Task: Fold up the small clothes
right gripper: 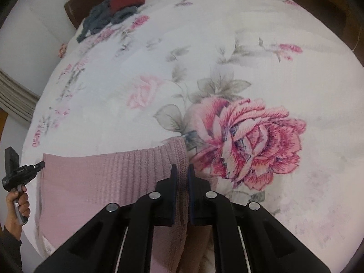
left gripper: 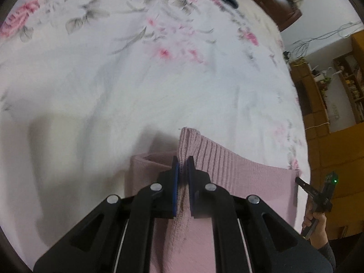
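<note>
Pink knitwear [left gripper: 238,177], a small ribbed garment of soft mauve wool, is held up at its top edge over a bed covered by a white floral bedspread [left gripper: 113,79], stretched between the two hand-held tools. The left gripper [left gripper: 182,166] has its blue-lined jaws pressed together on one corner of the ribbed band, where the fabric bunches into a narrow ridge running down between the fingers. The right gripper [right gripper: 182,170] likewise pinches the opposite corner, its jaws closed on the knit with only the thickness of cloth between them. In the right wrist view the garment [right gripper: 113,177] spreads flat and fairly taut away to the other tool, its upper band marked by close vertical ribs and its body a finer, smoother knit; the left view shows a loose fold or sleeve hanging behind the held corner. The step in hand looks like the spreading or carrying of the piece before a fold. The next move probably calls for both corners to travel together and level, so the soft, stretchy cloth lands without creasing. A heap of dark grey and red clothes [right gripper: 113,11] lies well apart at the far end of the bed.
</note>
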